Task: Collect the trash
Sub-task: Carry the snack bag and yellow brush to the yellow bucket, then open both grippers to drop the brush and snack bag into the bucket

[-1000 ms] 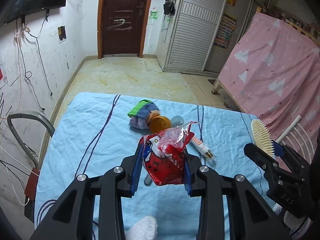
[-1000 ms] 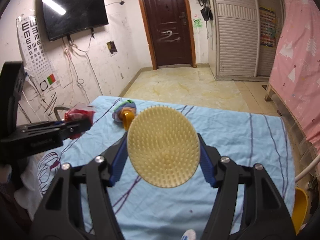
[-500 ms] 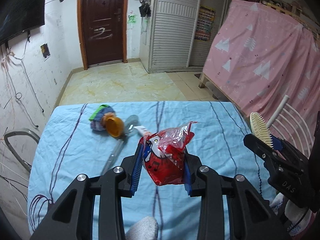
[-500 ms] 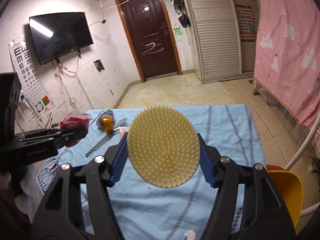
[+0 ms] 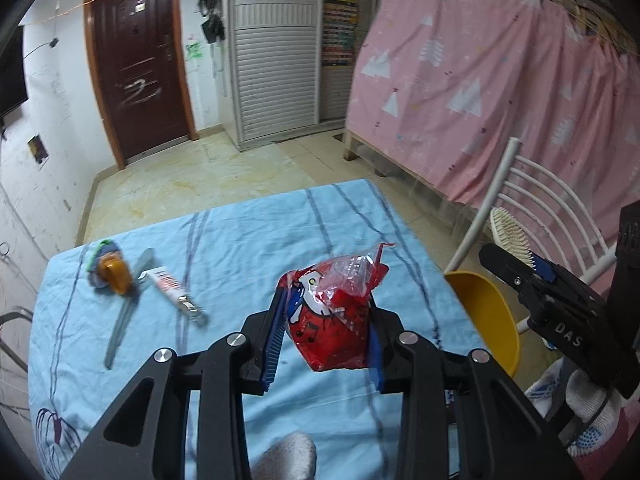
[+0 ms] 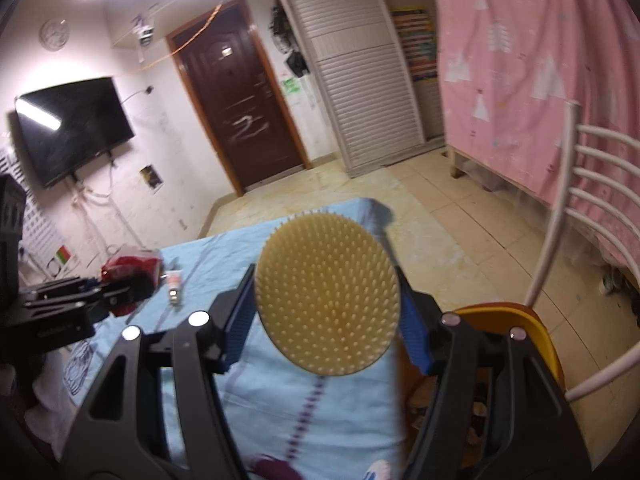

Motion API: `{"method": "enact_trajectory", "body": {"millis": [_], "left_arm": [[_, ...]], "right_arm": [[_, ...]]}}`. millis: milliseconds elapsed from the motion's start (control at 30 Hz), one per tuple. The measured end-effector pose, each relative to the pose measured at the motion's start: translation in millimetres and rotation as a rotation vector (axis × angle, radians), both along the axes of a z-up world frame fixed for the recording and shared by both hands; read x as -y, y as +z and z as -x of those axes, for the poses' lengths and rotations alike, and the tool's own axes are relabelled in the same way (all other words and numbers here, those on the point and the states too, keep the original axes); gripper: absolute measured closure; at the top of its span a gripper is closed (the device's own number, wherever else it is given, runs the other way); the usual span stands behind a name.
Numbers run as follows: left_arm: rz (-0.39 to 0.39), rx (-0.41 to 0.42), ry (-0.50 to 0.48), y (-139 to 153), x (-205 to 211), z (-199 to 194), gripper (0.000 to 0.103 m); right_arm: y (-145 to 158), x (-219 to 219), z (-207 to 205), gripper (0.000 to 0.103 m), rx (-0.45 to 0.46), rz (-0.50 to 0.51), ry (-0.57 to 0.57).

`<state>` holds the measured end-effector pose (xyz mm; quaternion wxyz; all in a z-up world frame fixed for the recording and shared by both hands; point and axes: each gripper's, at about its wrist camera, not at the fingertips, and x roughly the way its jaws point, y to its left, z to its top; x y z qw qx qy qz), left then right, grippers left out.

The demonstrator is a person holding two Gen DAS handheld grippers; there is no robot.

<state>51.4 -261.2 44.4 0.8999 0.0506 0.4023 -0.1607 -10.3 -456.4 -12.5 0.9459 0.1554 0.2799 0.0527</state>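
Two grippers were in use, each loaded. Left gripper (image 5: pixel 326 344), lower centre of the left wrist view, had its jaws drawn narrow and clamped on a red crumpled wrapper (image 5: pixel 334 316), held above the blue cloth (image 5: pixel 248 232) of the table. Right gripper (image 6: pixel 328 320), lower centre of the right wrist view, had its jaws set wide against the rim of a round cream bristle brush (image 6: pixel 327 294), bristles toward the camera.

One yellow bin (image 5: pixel 486 316) stood just beside the table's right edge, lower right of the left wrist view; its contents could not be made out clearly. One white chair (image 5: pixel 532 200) stood behind it.

Left on the cloth, at the left of the left wrist view: one white tube (image 5: pixel 170 284), one long grey tool (image 5: pixel 126 308) I could not identify, one orange cap (image 5: pixel 116 276) touching a small bundle of coloured cloth (image 5: pixel 100 252). Far end of the room: one dark door (image 5: pixel 138 72), one pink curtain (image 5: pixel 500 92).

Risks, as judgement: the wrapper is thin and slippery, gripped at its bulge only, so it could slide out short of the bin. The brush is pinched by its edge; a tilt could twist it free. Both grippers heading for one bin could collide over it.
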Motion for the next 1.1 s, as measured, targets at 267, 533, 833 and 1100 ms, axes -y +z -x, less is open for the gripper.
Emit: {"method": "enact_trajectory", "body": {"millis": [267,533,833,1100], "left_arm": [[0.003,0.002,-0.115,-6.6,57.8,10.4,0.077],[-0.005,-0.007,-0.187,-13.5,100.1,16.8,0.077],[0.047,-0.038,-0.286,-22.0,143.6,19.8,0.077],[0.114,-0.08,-0.356,-33.0,171.0,19.2,0.059]], "right_arm": [[-20.8,53.6,11.1,0.041,-0.034,0.004,-0.111],[-45.0,83.7,10.1,0.033,-0.074,-0.045,-0.168],[-47.5,123.9,23.4,0.027,-0.048,-0.11,-0.271],[-41.3,148.9,42.0,0.027,-0.007,-0.158,-0.349]]}}
